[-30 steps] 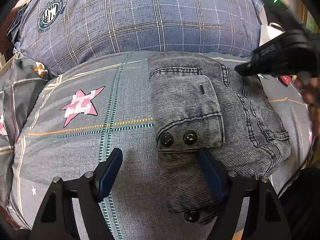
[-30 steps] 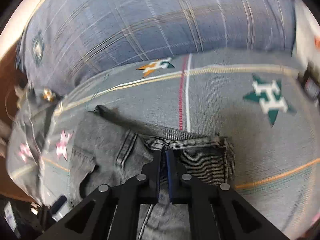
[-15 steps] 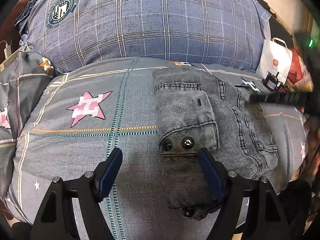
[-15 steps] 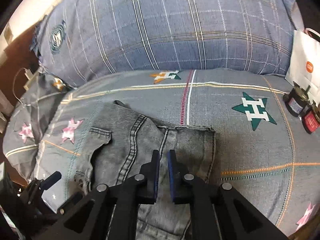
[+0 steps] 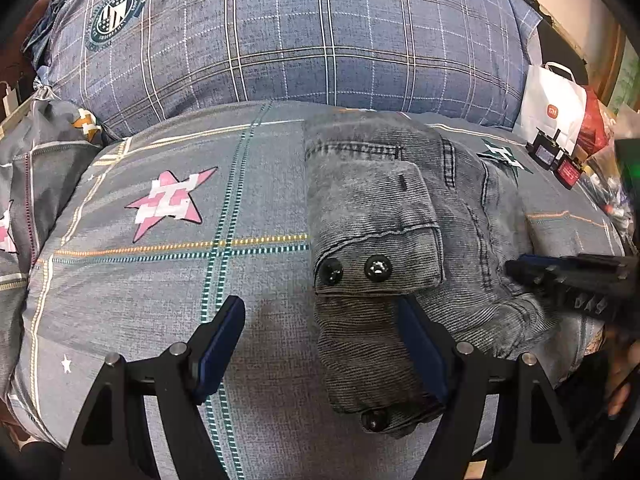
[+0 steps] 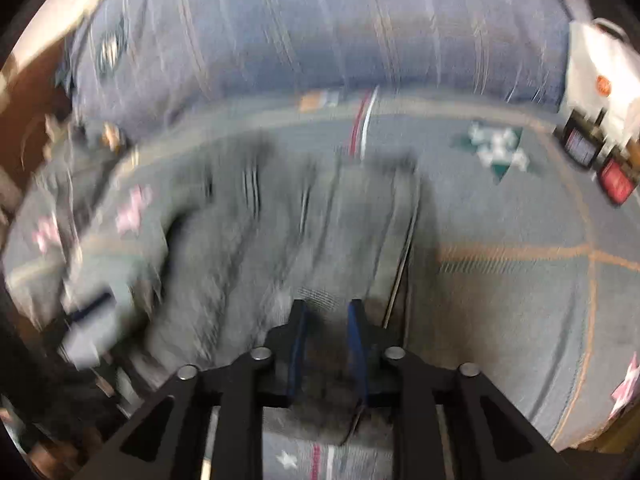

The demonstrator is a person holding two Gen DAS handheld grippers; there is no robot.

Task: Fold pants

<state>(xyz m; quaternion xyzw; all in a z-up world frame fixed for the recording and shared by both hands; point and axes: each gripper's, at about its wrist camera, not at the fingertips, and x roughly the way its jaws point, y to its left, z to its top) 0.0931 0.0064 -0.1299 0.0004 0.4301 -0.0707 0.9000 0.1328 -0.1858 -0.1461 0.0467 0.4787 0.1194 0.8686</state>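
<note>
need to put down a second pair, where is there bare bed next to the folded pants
Widest bare stretch: the bedspread on the pants' far side from the jars, around the pink star, up to the plaid pillow. Crowded: toward the white bag and small jars.

Both wrist cameras look steeply down, near, sharing the pants (image 5: 400, 216).

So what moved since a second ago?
The right tool let go of the folded grey denim pants, its jaws just opening, and slid back toward the near edge. The left tool stayed wide open, unmoved; the pants kept their fold.
</note>
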